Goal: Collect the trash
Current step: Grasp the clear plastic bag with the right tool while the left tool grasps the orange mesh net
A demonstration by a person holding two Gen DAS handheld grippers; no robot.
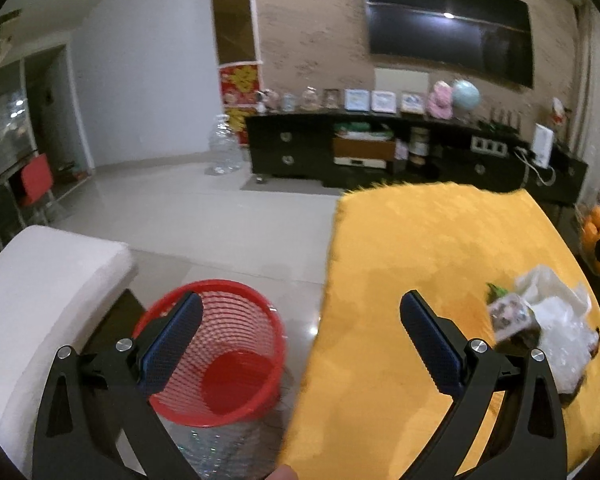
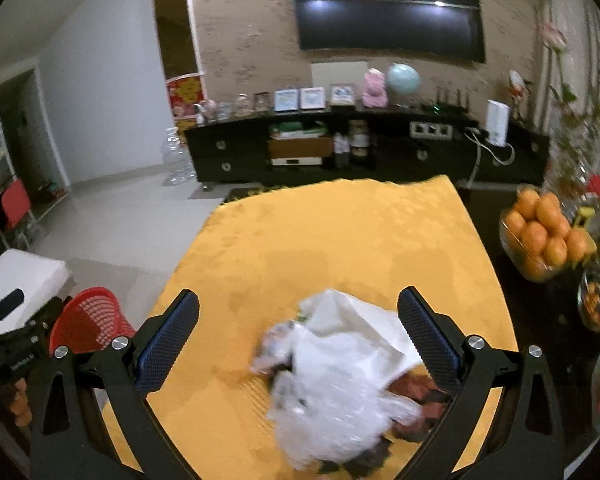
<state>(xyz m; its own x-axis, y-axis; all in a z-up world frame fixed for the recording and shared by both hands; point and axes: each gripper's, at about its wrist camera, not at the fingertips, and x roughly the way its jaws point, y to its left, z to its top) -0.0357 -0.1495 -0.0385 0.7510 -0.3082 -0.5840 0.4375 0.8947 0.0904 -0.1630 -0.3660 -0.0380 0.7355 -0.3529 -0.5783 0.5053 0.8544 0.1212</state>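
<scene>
A pile of trash [image 2: 340,384], white plastic bags and wrappers over brown scraps, lies on the yellow tablecloth [image 2: 332,240]. My right gripper [image 2: 298,340] is open above it, the pile between and below the jaws, nothing held. The pile also shows in the left wrist view [image 1: 540,320] at the right. My left gripper [image 1: 300,344] is open and empty, over the table's left edge. A red mesh wastebasket [image 1: 224,360] stands on the floor beside the table, below the left finger [image 1: 172,348]; it looks empty. It also shows in the right wrist view [image 2: 88,320].
A white cushioned seat [image 1: 48,280] stands left of the basket. A glass bowl of oranges [image 2: 540,240] and other dishes sit on the dark table right of the cloth. A black TV cabinet [image 2: 340,152] and large clear bottle [image 1: 224,148] stand across the tiled floor.
</scene>
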